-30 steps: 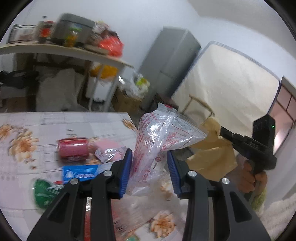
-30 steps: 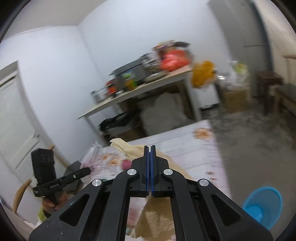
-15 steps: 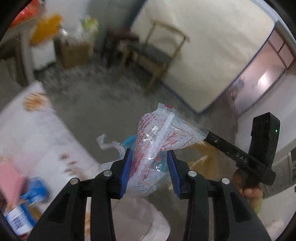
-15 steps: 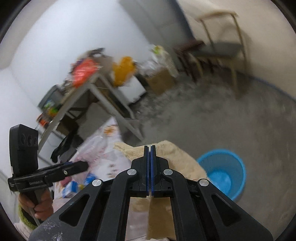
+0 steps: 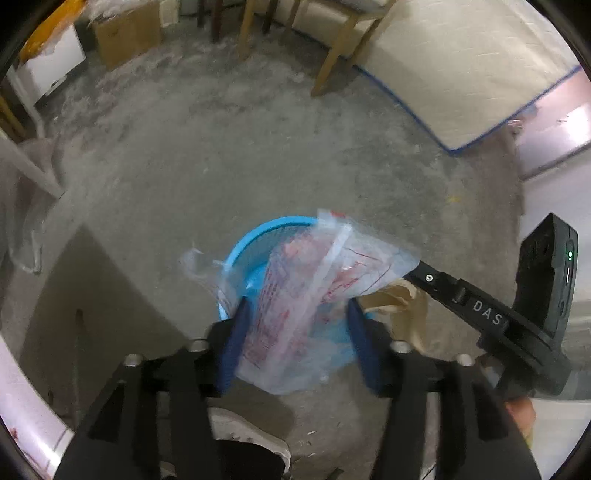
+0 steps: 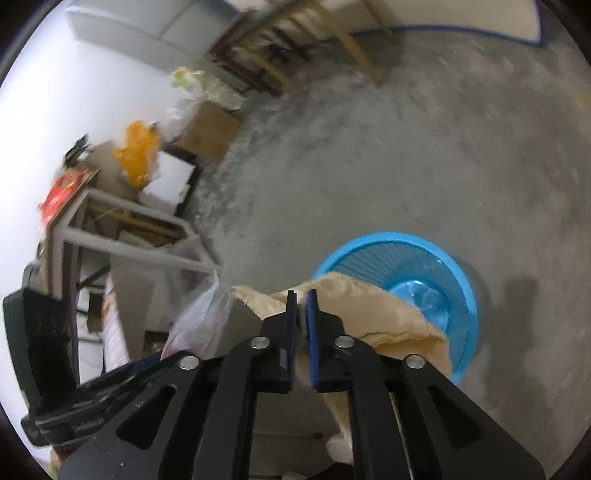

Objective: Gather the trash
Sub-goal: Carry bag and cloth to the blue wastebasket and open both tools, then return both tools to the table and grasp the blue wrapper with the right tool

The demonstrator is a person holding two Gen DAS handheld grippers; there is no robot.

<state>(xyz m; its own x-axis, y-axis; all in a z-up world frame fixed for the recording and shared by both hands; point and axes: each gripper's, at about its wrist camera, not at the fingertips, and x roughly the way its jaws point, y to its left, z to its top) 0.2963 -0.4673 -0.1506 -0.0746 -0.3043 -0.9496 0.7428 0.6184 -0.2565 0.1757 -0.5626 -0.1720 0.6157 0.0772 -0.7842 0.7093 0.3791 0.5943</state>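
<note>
A round blue waste basket (image 5: 264,230) (image 6: 399,258) stands on the concrete floor below both grippers. My left gripper (image 5: 297,332) points down over it and its jaws are opening. A clear plastic bag with red print (image 5: 310,288) hangs between them, leaning on the left pad and free of the right one. My right gripper (image 6: 301,325) is also opening, with a narrow gap between its pads. Crumpled brown paper (image 6: 369,310) (image 5: 402,299) sits at its tips over the basket rim. Each gripper shows in the other's view: right gripper (image 5: 421,271), left gripper (image 6: 173,358).
A wooden chair (image 5: 332,48), a cardboard box (image 5: 125,33) and a leaning mattress (image 5: 461,74) stand at the far side of the floor. A table leg (image 5: 29,166) and the floral tablecloth edge (image 5: 22,406) are on the left. A person's shoe (image 5: 251,439) is beneath my left gripper.
Both grippers swung away from the table and tilted down over the blue basket. The left jaws spread away from the plastic bag, and the right jaws, shut on the paper before, have parted.
</note>
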